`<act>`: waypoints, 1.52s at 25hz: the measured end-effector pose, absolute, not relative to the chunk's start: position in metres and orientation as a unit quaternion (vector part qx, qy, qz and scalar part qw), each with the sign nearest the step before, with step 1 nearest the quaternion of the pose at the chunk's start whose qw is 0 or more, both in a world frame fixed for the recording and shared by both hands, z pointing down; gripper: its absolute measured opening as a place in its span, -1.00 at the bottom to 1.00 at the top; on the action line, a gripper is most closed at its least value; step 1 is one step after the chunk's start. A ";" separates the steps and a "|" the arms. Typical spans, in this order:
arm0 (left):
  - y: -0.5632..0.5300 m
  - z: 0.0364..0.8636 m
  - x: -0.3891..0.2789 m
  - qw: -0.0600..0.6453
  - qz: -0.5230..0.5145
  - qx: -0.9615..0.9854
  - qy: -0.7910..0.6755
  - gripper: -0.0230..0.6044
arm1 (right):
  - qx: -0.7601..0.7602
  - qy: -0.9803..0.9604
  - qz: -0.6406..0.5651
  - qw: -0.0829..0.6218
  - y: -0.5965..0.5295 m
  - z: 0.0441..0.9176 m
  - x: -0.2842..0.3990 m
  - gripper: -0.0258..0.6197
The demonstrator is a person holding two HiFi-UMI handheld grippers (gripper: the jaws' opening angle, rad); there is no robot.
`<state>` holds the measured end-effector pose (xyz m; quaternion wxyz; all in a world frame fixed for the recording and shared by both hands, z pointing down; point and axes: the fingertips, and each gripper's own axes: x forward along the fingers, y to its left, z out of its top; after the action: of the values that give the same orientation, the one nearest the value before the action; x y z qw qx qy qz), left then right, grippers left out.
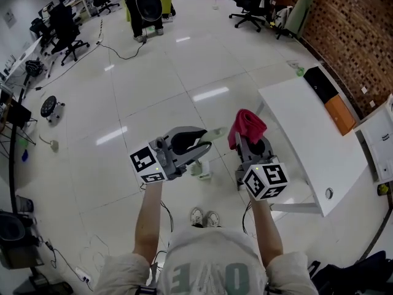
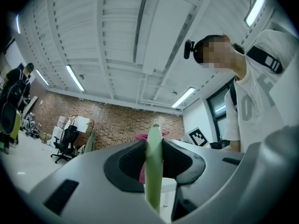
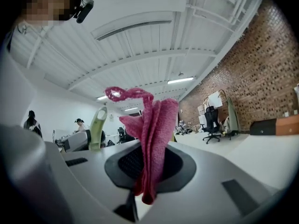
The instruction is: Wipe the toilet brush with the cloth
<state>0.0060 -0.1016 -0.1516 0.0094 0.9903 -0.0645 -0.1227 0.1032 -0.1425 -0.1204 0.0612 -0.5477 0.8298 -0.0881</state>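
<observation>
In the head view my left gripper (image 1: 198,147) is shut on the pale green handle of the toilet brush (image 1: 213,133). Its white lower end (image 1: 201,169) hangs below the jaws. In the left gripper view the handle (image 2: 153,171) stands upright, clamped between the dark pads. My right gripper (image 1: 250,142) is level with the left one and a little to its right, shut on a pink-red cloth (image 1: 247,125) that bunches up above its jaws. In the right gripper view the cloth (image 3: 153,129) is pinched between the pads, and the brush handle (image 3: 98,126) shows to its left, apart from it.
A white table (image 1: 307,134) stands just right of the right gripper, with a black box (image 1: 320,83) and an orange box (image 1: 339,114) at its far edge by the brick wall. The person's shoes (image 1: 204,217) are below. Office chairs and a standing person (image 1: 145,8) are far off.
</observation>
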 end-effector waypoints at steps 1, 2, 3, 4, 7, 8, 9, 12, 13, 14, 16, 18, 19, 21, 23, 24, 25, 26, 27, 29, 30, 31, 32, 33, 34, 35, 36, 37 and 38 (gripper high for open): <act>-0.101 -0.150 0.005 0.010 -0.127 0.990 -0.063 -0.54 | -0.547 0.830 -0.090 0.058 -0.142 -0.117 0.104 -0.82; -0.101 -0.149 0.003 0.009 -0.131 0.989 -0.062 -0.54 | -0.546 0.831 -0.094 0.055 -0.142 -0.113 0.104 -0.82; -0.102 -0.149 0.001 0.007 -0.134 0.989 -0.060 -0.54 | -0.545 0.831 -0.102 0.053 -0.143 -0.111 0.104 -0.83; -0.102 -0.148 0.000 0.003 -0.134 0.989 -0.057 -0.54 | -0.544 0.830 -0.111 0.051 -0.144 -0.108 0.103 -0.82; -0.108 -0.143 0.002 -0.004 -0.117 0.992 -0.053 -0.54 | -0.542 0.830 -0.123 0.044 -0.151 -0.104 0.103 -0.83; -0.110 -0.141 0.004 -0.004 -0.111 0.992 -0.053 -0.54 | -0.541 0.831 -0.123 0.043 -0.154 -0.102 0.104 -0.83; -0.112 -0.138 0.007 -0.003 -0.107 0.993 -0.054 -0.54 | -0.540 0.832 -0.123 0.043 -0.158 -0.100 0.105 -0.83; -0.119 -0.134 0.013 0.003 -0.103 0.993 -0.052 -0.54 | -0.534 0.835 -0.125 0.051 -0.165 -0.097 0.108 -0.82; -0.120 -0.133 0.014 0.005 -0.104 0.993 -0.050 -0.54 | -0.532 0.836 -0.125 0.053 -0.166 -0.097 0.108 -0.82; -0.121 -0.133 0.014 0.006 -0.105 0.993 -0.046 -0.54 | -0.532 0.836 -0.125 0.055 -0.168 -0.097 0.108 -0.83; -0.123 -0.132 0.015 0.009 -0.101 0.994 -0.039 -0.54 | -0.531 0.835 -0.135 0.057 -0.170 -0.095 0.109 -0.82; -0.126 -0.128 0.017 0.011 -0.097 0.994 -0.038 -0.54 | -0.530 0.833 -0.146 0.063 -0.172 -0.094 0.112 -0.83; -0.128 -0.125 0.018 0.013 -0.097 0.994 -0.040 -0.54 | -0.529 0.833 -0.148 0.066 -0.173 -0.093 0.114 -0.83; -0.136 -0.117 0.020 0.019 -0.099 0.994 -0.045 -0.54 | -0.529 0.832 -0.149 0.066 -0.177 -0.089 0.119 -0.82; -0.142 -0.106 0.021 0.024 -0.101 0.993 -0.051 -0.54 | -0.526 0.835 -0.149 0.064 -0.181 -0.081 0.121 -0.82; -0.143 -0.100 0.020 0.025 -0.103 0.993 -0.052 -0.54 | -0.522 0.838 -0.146 0.063 -0.183 -0.075 0.121 -0.82; -0.144 -0.091 0.019 0.025 -0.106 0.993 -0.052 -0.54 | -0.517 0.842 -0.141 0.061 -0.186 -0.068 0.119 -0.82; -0.145 -0.080 0.018 0.025 -0.109 0.992 -0.050 -0.54 | -0.511 0.847 -0.134 0.060 -0.190 -0.057 0.118 -0.82; -0.145 -0.065 0.018 0.024 -0.112 0.992 -0.046 -0.54 | -0.505 0.852 -0.127 0.060 -0.193 -0.042 0.117 -0.83; -0.151 -0.022 0.018 0.022 -0.109 0.993 -0.039 -0.54 | -0.487 0.864 -0.113 0.061 -0.205 0.001 0.113 -0.82; -0.157 0.006 0.020 0.019 -0.105 0.994 -0.038 -0.54 | -0.478 0.869 -0.107 0.061 -0.213 0.029 0.111 -0.82; -0.164 0.037 0.021 0.017 -0.101 0.994 -0.039 -0.54 | -0.471 0.874 -0.104 0.058 -0.220 0.062 0.110 -0.83; -0.170 0.072 0.023 0.016 -0.098 0.994 -0.041 -0.54 | -0.465 0.878 -0.102 0.055 -0.226 0.098 0.109 -0.83; -0.174 0.111 0.024 0.018 -0.094 0.994 -0.044 -0.54 | -0.459 0.881 -0.102 0.053 -0.229 0.139 0.108 -0.83; -0.177 0.152 0.024 0.020 -0.090 0.995 -0.046 -0.54 | -0.454 0.883 -0.103 0.055 -0.231 0.182 0.107 -0.82; -0.180 0.194 0.024 0.021 -0.086 0.995 -0.046 -0.54 | -0.449 0.885 -0.106 0.061 -0.233 0.225 0.106 -0.82; -0.184 0.235 0.023 0.018 -0.084 0.995 -0.044 -0.54 | -0.445 0.886 -0.108 0.070 -0.237 0.269 0.106 -0.82; -0.188 0.274 0.021 0.011 -0.084 0.996 -0.041 -0.54 | -0.446 0.885 -0.109 0.078 -0.244 0.311 0.105 -0.83; -0.192 0.309 0.018 0.003 -0.089 0.995 -0.038 -0.54 | -0.448 0.884 -0.106 0.084 -0.251 0.351 0.104 -0.83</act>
<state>0.0183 -0.1920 0.3091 0.0026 0.9953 -0.0384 -0.0887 0.1038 -0.2511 0.3513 0.0839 -0.4484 0.8835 -0.1061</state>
